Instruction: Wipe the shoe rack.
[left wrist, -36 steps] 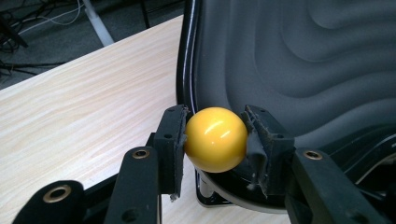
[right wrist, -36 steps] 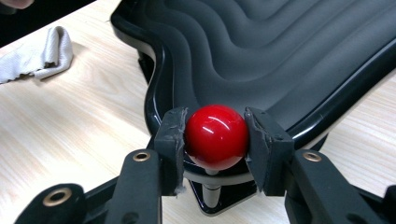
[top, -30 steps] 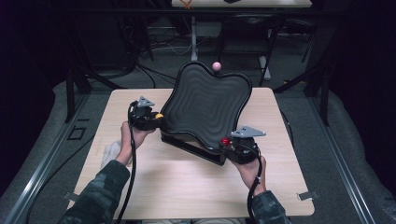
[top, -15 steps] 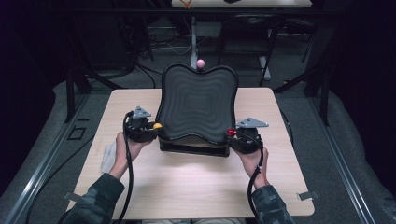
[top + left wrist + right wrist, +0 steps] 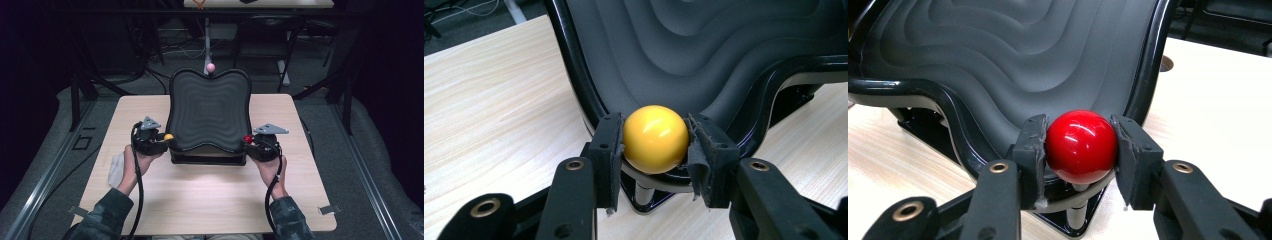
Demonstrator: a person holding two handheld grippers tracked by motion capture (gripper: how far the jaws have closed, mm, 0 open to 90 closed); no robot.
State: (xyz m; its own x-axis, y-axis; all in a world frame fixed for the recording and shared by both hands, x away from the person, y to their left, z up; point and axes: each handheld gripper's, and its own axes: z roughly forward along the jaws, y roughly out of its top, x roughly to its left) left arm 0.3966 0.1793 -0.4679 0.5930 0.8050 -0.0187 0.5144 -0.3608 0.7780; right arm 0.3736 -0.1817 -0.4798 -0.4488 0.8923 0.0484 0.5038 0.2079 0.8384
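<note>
A person grips a black ridged tray by its two front knobs: the left gripper is clamped on the yellow ball, the right gripper on the red ball. The tray sits tilted on its dark base at the middle of the worktop, with a pink ball at its far edge. Steering it well likely means moving both hands together in small, even amounts, keeping each ball seated between the pads so neither knob slips free.
</note>
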